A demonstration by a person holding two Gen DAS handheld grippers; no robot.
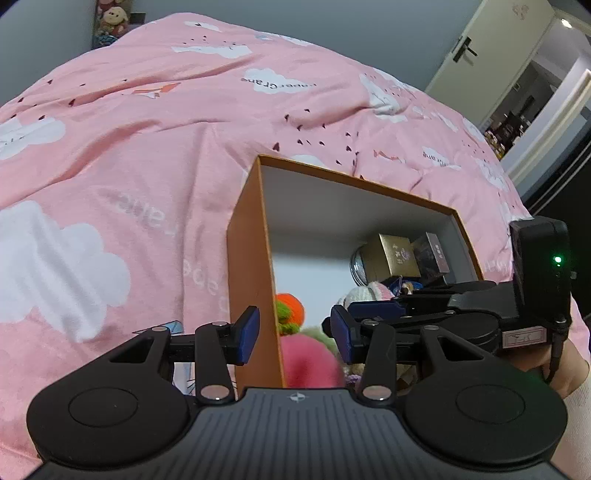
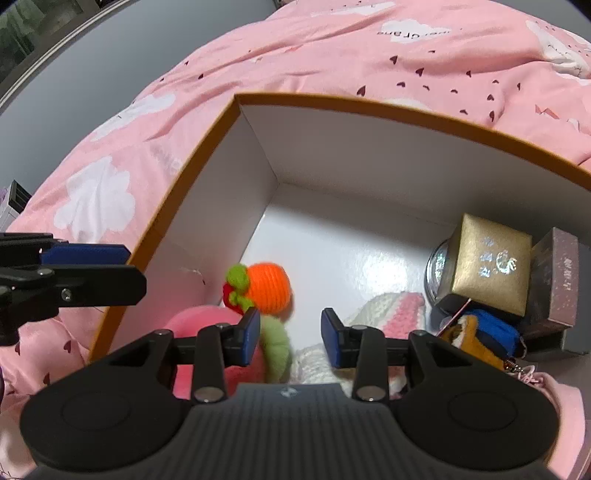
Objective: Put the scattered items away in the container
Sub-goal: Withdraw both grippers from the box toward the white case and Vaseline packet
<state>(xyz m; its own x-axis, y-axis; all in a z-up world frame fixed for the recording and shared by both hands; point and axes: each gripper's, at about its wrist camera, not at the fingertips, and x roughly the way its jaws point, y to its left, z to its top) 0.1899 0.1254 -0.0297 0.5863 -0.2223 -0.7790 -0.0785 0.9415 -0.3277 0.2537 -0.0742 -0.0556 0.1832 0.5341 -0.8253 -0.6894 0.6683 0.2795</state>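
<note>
An orange cardboard box (image 2: 369,105) with white inside stands on the bed. In it lie an orange crochet ball (image 2: 267,286), a pink plush (image 2: 207,325) with a green leaf, a white-and-pink knit piece (image 2: 391,306), a gold box (image 2: 491,262), a sparkly grey box (image 2: 557,280) and a blue-and-yellow toy (image 2: 484,332). My right gripper (image 2: 291,338) hangs inside the box over the plush; its jaws are apart, and the leaf fills only part of the gap. My left gripper (image 1: 294,334) hovers over the box's left wall (image 1: 251,240), jaws apart on either side of it, not touching.
A rumpled pink duvet (image 1: 129,147) with white clouds surrounds the box. A pale door (image 1: 498,48) stands ajar at the back right. A hand in a pink sleeve (image 1: 576,373) holds the right gripper. Soft toys (image 1: 110,22) sit by the far wall.
</note>
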